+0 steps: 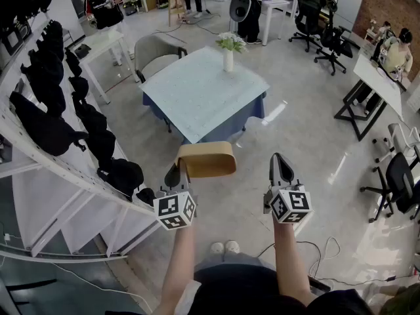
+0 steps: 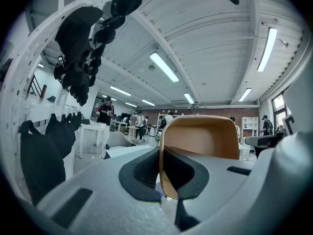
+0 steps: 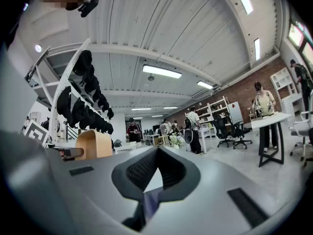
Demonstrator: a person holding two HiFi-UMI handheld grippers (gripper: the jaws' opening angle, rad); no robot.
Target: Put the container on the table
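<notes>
A tan wooden container point(image 1: 205, 159) with rounded corners hangs in the air just short of the near corner of the table point(image 1: 197, 104), which wears a light blue cloth. My left gripper point(image 1: 178, 171) is shut on the container's left wall. In the left gripper view the container point(image 2: 205, 143) fills the middle, its wall edge clamped between the jaws of the left gripper point(image 2: 160, 166). My right gripper point(image 1: 281, 160) hovers to the right of the container, shut and holding nothing. In the right gripper view the right gripper point(image 3: 157, 168) points across the room and the container point(image 3: 94, 143) shows at the left.
A white vase of flowers point(image 1: 228, 50) stands at the table's far side. A grey chair point(image 1: 154, 52) sits at its left. A white rack hung with black bags point(image 1: 62, 110) runs along the left. Office chairs point(image 1: 321, 25), white desks and people fill the far room.
</notes>
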